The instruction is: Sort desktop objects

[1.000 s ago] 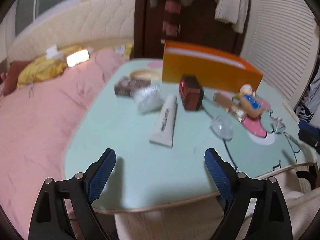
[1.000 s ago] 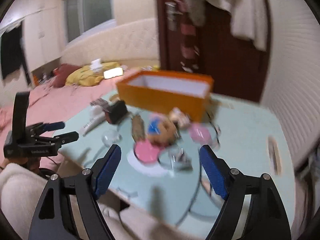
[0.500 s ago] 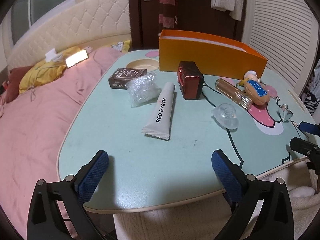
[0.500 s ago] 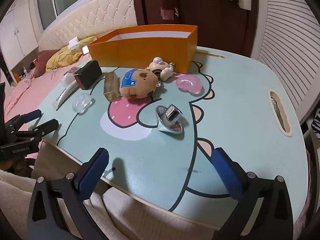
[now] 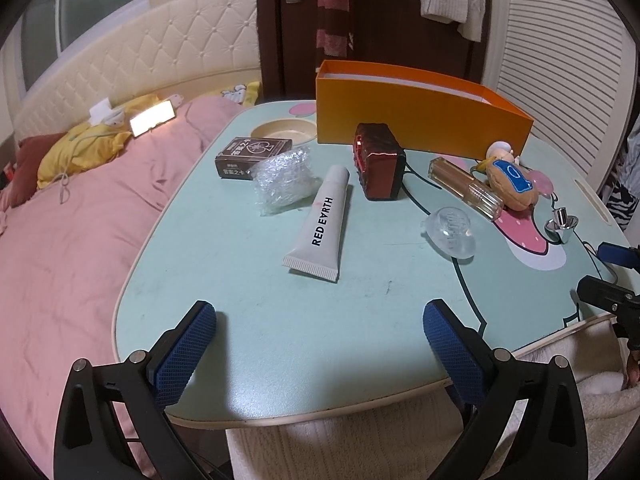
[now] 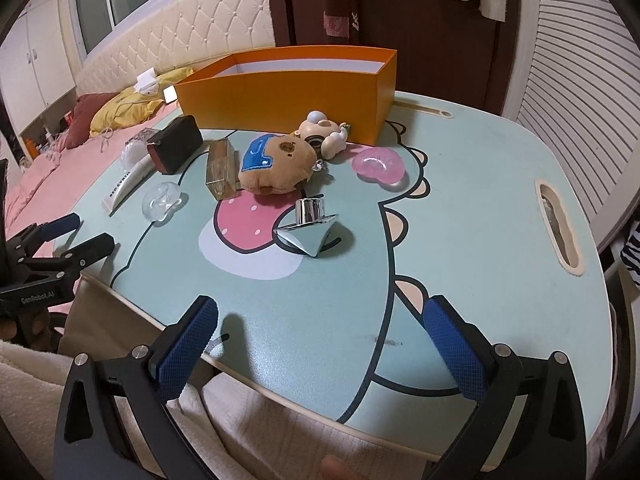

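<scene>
Nothing has yet been placed in the orange box [image 6: 288,88] that stands at the far side of the table [image 5: 248,328], and the small things are scattered in front of it. The left gripper [image 5: 320,344] is held over the near edge with its jaws just spread to their widest and nothing between them; the right gripper [image 6: 320,344] is likewise just opened wide and empty, lower over its own side. Nearest the left gripper lies the white tube [image 5: 322,224], which is judged soft and light, best pinched across its flat crimped end or mid-body. The crumpled plastic wrap [image 5: 284,182] beside the card pack [image 5: 252,156] is expected to squash and weigh almost nothing. The red case [image 5: 378,166] looks stiff and boxy, easily taken across its narrow sides. The glass bottle [image 6: 220,168] and the clear dish [image 6: 162,200] are judged slippery and breakable, so a gentle grip is called for. The plush toy [image 6: 276,164] is soft and forgiving, while the shiny metal cap [image 6: 308,230] is likely to slide between pads
</scene>
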